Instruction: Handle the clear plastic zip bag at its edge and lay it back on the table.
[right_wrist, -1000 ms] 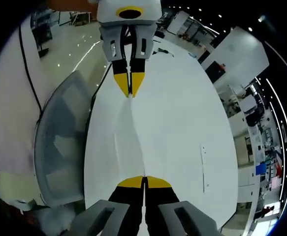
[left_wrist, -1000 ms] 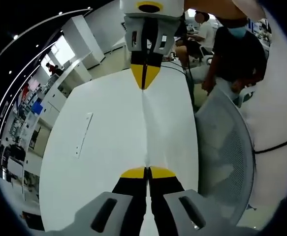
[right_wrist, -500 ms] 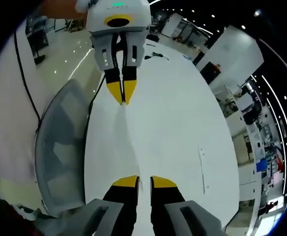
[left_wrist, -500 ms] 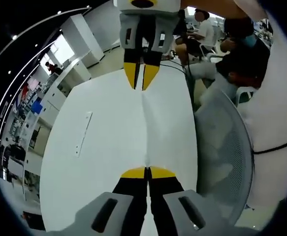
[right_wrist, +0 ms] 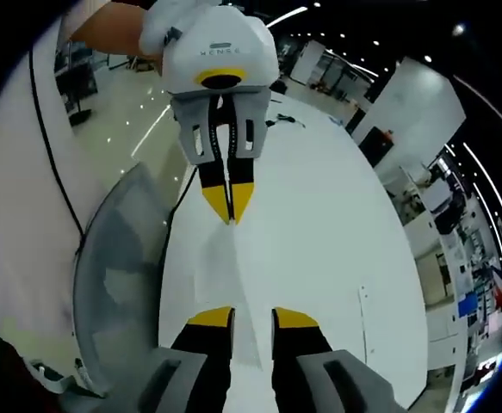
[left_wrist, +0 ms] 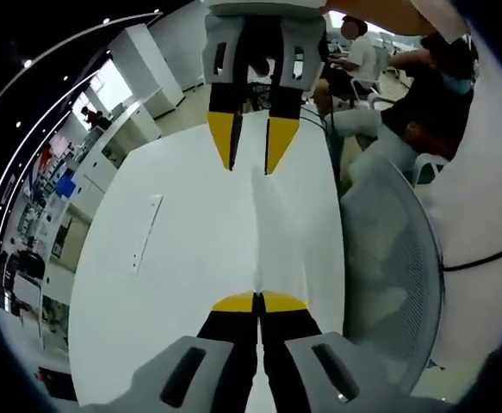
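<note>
The clear plastic zip bag (left_wrist: 272, 228) is flat, and I can see nothing inside it. It stretches as a pale strip over the white table (left_wrist: 173, 258), along the long edge nearest the grey mesh chair (left_wrist: 393, 267), running between my two claws.

In the left gripper view, my left gripper (left_wrist: 258, 302) sits at the near end of the bag with its yellow tips pressed together on the bag's edge; the strip rises straight out of them. The same claw shows in the right gripper view (right_wrist: 230, 204), tips closed to a point on the bag's far end.

My right gripper (right_wrist: 252, 317) has its yellow tips parted, with the bag's edge lying in the gap between them; I cannot tell whether either tip touches the plastic. From the left gripper view, that claw (left_wrist: 251, 148) hangs over the bag's far end, jaws spread, holding nothing.

A thin flat strip (left_wrist: 145, 234) lies on the table toward the opposite long edge, well apart from the bag.
</note>
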`<state>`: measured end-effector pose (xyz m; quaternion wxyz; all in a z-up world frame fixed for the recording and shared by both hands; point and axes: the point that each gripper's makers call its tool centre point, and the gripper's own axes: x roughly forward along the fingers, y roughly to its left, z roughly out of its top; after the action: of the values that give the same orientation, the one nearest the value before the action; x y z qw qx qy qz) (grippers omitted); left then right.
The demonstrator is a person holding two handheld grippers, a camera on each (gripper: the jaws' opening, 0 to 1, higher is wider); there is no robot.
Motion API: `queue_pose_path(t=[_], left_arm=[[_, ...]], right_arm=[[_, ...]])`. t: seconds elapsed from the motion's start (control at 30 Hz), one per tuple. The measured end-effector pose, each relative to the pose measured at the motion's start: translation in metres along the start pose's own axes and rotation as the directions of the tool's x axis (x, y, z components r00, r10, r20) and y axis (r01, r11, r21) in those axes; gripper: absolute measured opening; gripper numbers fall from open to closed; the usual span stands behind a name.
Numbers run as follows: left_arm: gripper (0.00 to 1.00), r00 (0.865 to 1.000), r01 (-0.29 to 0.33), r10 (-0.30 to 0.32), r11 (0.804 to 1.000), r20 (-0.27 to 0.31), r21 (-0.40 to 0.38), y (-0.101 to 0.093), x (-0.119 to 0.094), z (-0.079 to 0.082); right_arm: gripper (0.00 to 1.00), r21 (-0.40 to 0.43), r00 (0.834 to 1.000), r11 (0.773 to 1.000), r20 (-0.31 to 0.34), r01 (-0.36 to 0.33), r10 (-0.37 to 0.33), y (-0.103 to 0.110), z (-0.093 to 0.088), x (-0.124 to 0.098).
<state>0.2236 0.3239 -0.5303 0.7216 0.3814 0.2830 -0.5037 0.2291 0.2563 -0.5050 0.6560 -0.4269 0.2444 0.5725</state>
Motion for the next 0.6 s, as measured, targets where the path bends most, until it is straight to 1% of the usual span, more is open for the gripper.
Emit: queue_pose_path(t=[0.13,0.23,0.5,0.6], left_arm=[[0.0,1.0,-0.012,0.012,1.0,0.007,0.001,0.002,-0.001,0.001],[0.0,1.0,-0.025,0.025,0.999,0.018,0.02,0.004,-0.002,0.003],[0.0,0.998,-0.048,0.046,0.998,0.034,0.049,0.008,-0.003,0.005],[0.0,0.998,-0.053,0.051,0.997,0.036,0.061,0.007,-0.005,0.006]], right_arm=[[0.15,0.0,0.999,1.0,0.038,-0.019,0.019,0.005,0.015,0.004],[0.15,0.008,0.997,0.999,0.075,-0.038,0.037,0.008,0.026,0.009],[0.14,0.021,0.993,0.998,0.108,-0.056,0.053,0.009,0.043,0.024],[0.13,0.016,0.992,0.998,0.112,-0.062,0.06,0.011,0.047,0.028]])
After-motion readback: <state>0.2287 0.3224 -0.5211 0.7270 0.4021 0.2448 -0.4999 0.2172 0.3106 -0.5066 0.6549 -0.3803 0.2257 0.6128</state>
